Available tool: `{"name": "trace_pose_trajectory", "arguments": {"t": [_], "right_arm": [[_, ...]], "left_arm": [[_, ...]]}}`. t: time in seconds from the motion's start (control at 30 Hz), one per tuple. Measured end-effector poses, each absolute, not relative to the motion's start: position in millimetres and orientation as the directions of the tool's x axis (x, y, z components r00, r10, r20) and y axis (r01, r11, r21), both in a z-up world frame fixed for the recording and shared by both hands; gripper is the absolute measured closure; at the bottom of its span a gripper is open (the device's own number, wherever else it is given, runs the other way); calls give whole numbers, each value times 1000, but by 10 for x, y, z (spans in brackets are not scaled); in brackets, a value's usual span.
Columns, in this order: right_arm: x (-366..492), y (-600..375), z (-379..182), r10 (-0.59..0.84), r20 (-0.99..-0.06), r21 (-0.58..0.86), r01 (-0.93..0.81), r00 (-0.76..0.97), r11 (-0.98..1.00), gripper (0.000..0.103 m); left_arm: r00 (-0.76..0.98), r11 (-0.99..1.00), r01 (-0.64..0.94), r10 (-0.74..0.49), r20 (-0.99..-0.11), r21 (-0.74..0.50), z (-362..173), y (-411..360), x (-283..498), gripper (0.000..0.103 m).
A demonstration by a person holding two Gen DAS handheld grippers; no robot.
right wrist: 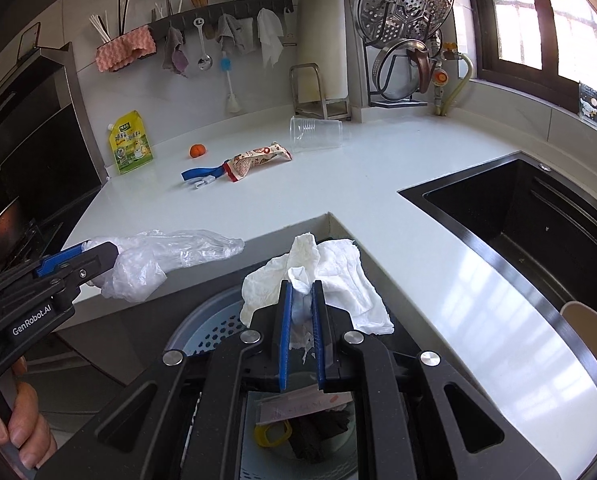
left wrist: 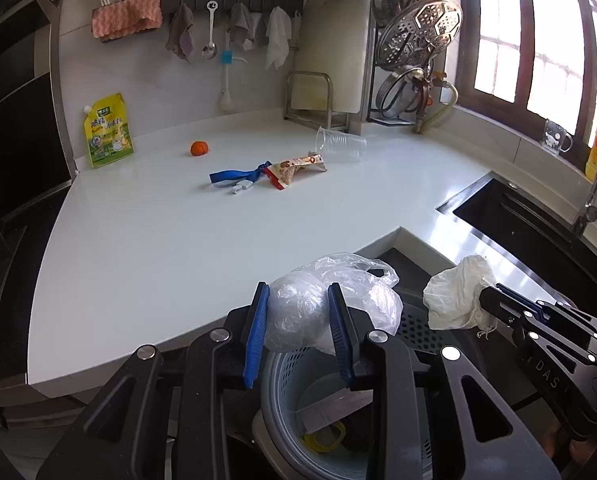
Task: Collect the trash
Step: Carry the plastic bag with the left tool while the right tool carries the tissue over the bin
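My left gripper (left wrist: 298, 300) is shut on a crumpled clear plastic bag (left wrist: 298, 312), held above the grey perforated trash bin (left wrist: 282, 376) below the counter edge. My right gripper (right wrist: 301, 292) is shut on a crumpled white paper towel (right wrist: 338, 276), also over the bin (right wrist: 214, 324). The towel (left wrist: 454, 296) and the right gripper (left wrist: 486, 296) show in the left wrist view, the bag (right wrist: 158, 256) and the left gripper (right wrist: 106, 252) in the right wrist view. On the white counter (left wrist: 178, 232) lie a snack wrapper (left wrist: 294, 168), a blue strap (left wrist: 234, 176), a tipped clear plastic cup (left wrist: 340, 144) and a small orange fruit (left wrist: 199, 148).
A yellow-green pouch (left wrist: 108, 132) leans on the back wall. A black sink (right wrist: 538, 232) is set into the counter at right. A lid rack (left wrist: 410, 60) and a cutting board stand at the back. The bin holds a yellow ring and paper scraps (right wrist: 274, 432).
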State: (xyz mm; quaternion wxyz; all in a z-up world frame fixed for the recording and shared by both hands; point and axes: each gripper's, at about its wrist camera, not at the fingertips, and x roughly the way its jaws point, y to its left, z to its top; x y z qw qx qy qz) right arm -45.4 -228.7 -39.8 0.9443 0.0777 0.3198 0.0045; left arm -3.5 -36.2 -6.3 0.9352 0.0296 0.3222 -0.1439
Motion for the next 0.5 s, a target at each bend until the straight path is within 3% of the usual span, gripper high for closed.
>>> {"name": "trace_pose_trajectory", "arguments": {"t": [0.5], "right_arm": [[-772,-2293,-671,24,-640,104,56,768,993,93]], "left_arm": [[723,957,288,-219,-655,-2,-353,-480,-258,73]]}}
